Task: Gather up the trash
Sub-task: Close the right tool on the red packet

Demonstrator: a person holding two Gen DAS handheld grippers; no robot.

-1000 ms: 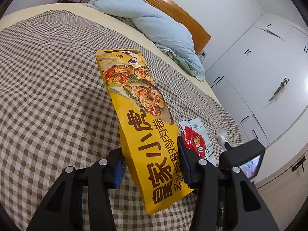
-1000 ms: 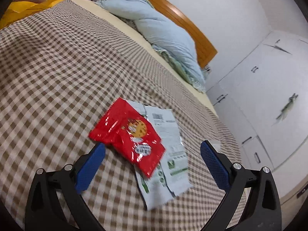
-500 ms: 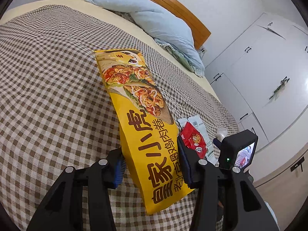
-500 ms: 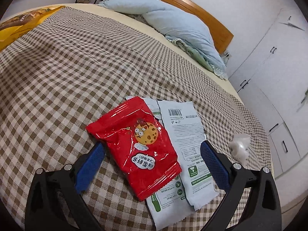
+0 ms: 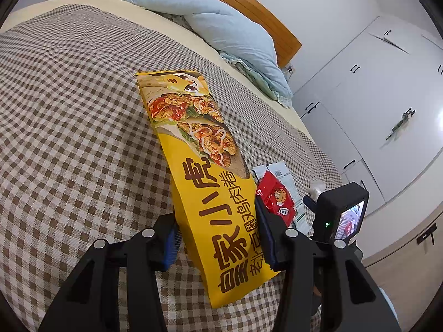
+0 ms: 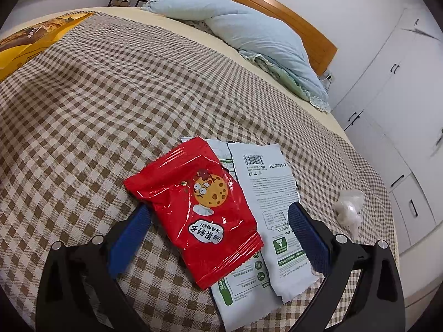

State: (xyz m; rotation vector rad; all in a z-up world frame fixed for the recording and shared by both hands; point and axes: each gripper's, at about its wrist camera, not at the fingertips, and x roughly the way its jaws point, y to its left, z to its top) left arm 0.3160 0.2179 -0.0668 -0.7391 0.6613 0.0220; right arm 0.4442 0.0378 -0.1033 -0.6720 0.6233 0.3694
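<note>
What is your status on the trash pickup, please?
Left hand-held gripper shut on yellow bag. Right hand-held gripper open, straddling red wrapper atop white wrappers. Nothing blocking.

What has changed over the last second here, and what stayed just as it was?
The right gripper has closed in on the red cookie wrapper, jaws open on either side of it, nothing taken yet. In the left view the right gripper has edged nearer those wrappers. The left gripper keeps the same grip on the yellow food bag. The white wrappers, crumpled tissue and checked bedspread lie unmoved.
</note>
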